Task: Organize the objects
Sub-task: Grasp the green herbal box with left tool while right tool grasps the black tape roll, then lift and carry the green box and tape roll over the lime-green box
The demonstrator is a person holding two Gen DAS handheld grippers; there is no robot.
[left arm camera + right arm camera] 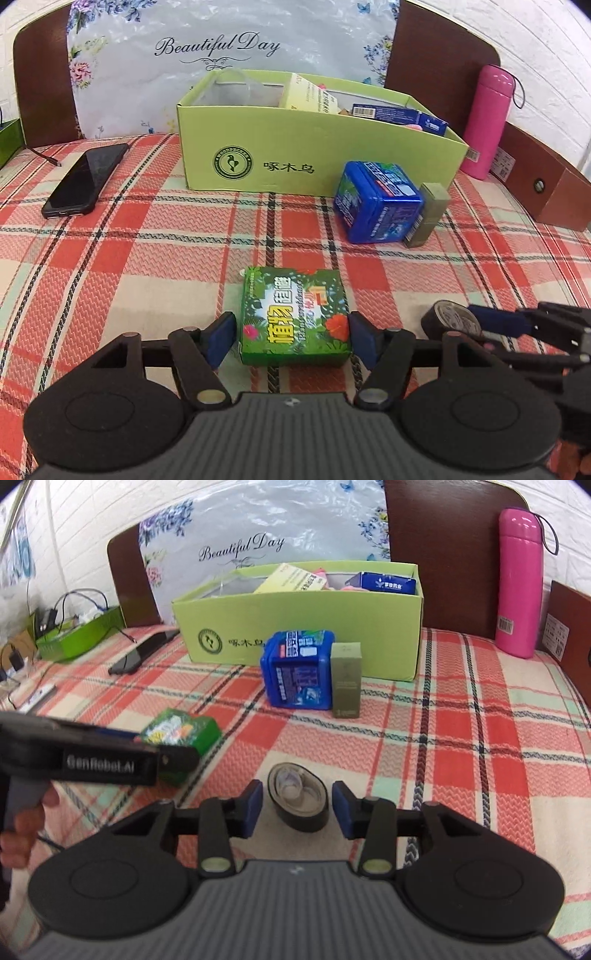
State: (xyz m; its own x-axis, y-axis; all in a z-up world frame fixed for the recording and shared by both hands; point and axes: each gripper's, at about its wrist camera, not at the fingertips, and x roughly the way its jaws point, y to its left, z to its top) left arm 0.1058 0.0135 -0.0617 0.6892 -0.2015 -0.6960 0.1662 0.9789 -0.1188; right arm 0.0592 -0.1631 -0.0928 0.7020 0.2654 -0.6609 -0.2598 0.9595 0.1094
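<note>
A green floral box (293,317) lies on the plaid cloth between the fingers of my left gripper (291,338), which is open around it with small gaps on both sides. It also shows in the right wrist view (181,731). A black tape roll (299,805) lies between the fingers of my right gripper (297,808), which is open around it. The roll also shows in the left wrist view (450,321). A light green cardboard box (317,162) at the back holds several packages. A blue tin (376,201) and an olive box (428,214) stand before it.
A black phone (85,181) lies at the left. A pink flask (487,122) stands at the right by a brown headboard (439,51). A brown box (546,184) sits at the far right. A green tray (79,635) with cables is at the far left.
</note>
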